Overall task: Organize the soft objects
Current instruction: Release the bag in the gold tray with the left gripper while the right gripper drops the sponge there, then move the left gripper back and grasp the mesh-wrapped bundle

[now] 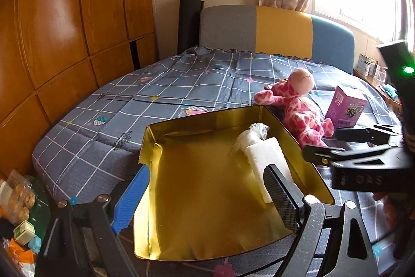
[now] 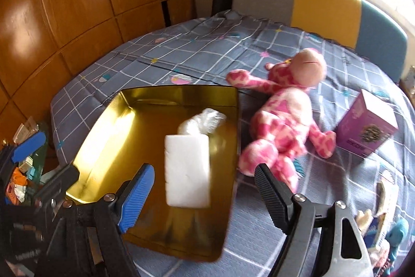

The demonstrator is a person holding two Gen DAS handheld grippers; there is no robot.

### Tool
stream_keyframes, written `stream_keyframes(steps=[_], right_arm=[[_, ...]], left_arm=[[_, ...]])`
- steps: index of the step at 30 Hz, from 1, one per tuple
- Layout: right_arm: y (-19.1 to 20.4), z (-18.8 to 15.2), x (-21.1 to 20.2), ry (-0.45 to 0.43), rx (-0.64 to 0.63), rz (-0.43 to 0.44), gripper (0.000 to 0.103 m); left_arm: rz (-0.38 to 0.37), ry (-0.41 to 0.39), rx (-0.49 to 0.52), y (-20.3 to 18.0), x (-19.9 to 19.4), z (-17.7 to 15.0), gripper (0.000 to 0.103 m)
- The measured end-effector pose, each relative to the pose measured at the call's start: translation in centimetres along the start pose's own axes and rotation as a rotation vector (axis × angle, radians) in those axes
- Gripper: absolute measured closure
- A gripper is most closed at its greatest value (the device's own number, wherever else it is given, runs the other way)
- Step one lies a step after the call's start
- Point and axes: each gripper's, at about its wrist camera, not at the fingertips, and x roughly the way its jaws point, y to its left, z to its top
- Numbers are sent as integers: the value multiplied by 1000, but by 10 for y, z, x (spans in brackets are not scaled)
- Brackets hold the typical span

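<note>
A shiny gold tray (image 1: 197, 225) lies on the checked bedspread. Inside it, by its right wall, a white foam block (image 1: 267, 160) rests against a crumpled clear plastic bag (image 1: 249, 138). My left gripper (image 1: 207, 188) is open over the tray's near end with nothing between its fingers. My right gripper (image 2: 203, 173) is open above the foam block (image 2: 186, 168), and its pads are clear of the block. A pink spotted giraffe plush (image 2: 280, 121) lies on the bed just right of the tray (image 2: 109, 147). In the left wrist view the right gripper (image 1: 326, 146) hovers at the tray's right wall.
A purple carton (image 2: 368, 126) stands on the bed to the right of the plush. A grey, yellow and blue headboard (image 1: 280, 30) backs the bed, and wooden wardrobe doors (image 1: 64, 25) line the left. Packets and small boxes (image 1: 20, 212) crowd the floor at lower left.
</note>
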Motion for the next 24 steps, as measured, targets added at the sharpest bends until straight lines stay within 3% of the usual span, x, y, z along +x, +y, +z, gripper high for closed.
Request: stream_keyframes(steps=[14,24], right_arm=[[-35,-59,-56,-61,23,-116,22],[-85,-111,-97,-72,146,-234,22]], left_arm=[[-52,-10,84,-33,-8,-2,13],[-149,5,157,-68,-6,-2,13]])
